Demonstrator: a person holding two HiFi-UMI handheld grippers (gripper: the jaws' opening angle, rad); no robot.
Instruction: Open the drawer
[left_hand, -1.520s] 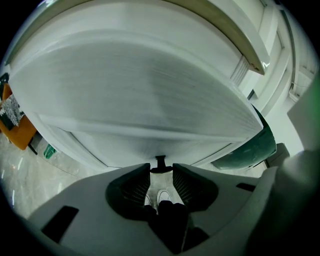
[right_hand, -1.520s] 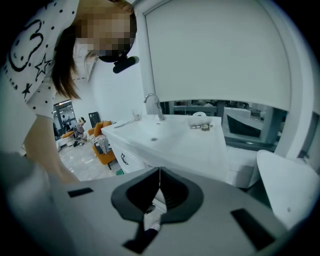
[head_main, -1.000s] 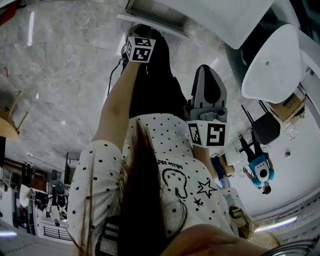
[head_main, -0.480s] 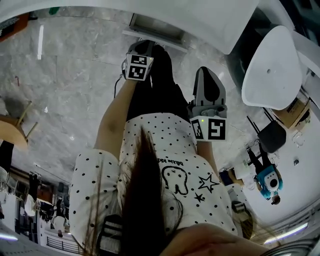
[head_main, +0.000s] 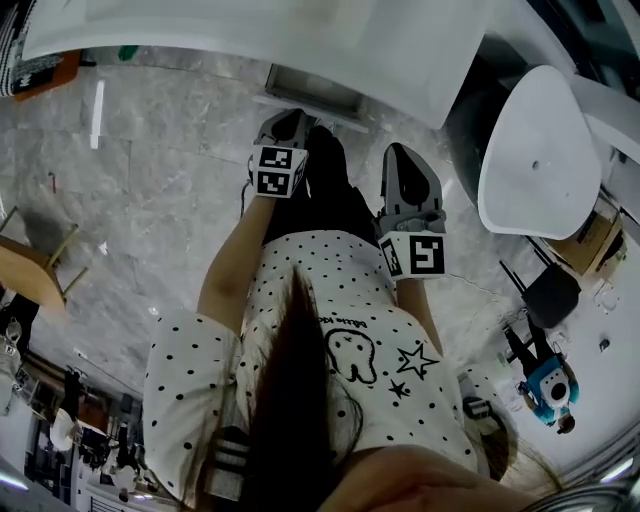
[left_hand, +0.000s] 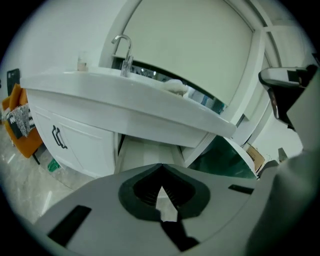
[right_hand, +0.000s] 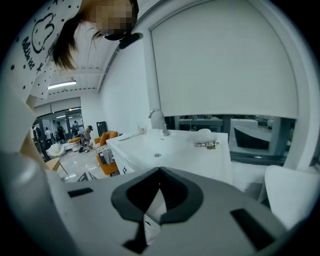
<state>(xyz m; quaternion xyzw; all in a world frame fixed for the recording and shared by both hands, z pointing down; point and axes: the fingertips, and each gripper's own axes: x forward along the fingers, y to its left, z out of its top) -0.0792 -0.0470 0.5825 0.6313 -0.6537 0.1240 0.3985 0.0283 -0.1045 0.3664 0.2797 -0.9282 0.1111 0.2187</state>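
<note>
A white vanity counter (left_hand: 125, 97) with a chrome faucet (left_hand: 124, 52) fills the left gripper view. Under its edge a white drawer (left_hand: 146, 152) stands pulled out; in the head view the drawer (head_main: 315, 92) juts from below the counter (head_main: 300, 40). My left gripper (head_main: 290, 120) hangs just short of the drawer, apart from it, its jaws shut with nothing between them (left_hand: 161, 166). My right gripper (head_main: 400, 152) is held beside it to the right, also shut and empty (right_hand: 160, 170), pointing over the counter top (right_hand: 170, 147).
Cabinet doors with a dark handle (left_hand: 58, 137) sit left of the drawer. A white oval tub (head_main: 540, 150) stands at the right, and an orange chair (left_hand: 22, 125) at the left. The floor (head_main: 150, 190) is grey marble. My polka-dot shirt (head_main: 330, 330) fills the lower head view.
The left gripper has drawn back from the drawer toward my body and risen. The counter has come further into the head view. The right gripper has lifted slightly.
</note>
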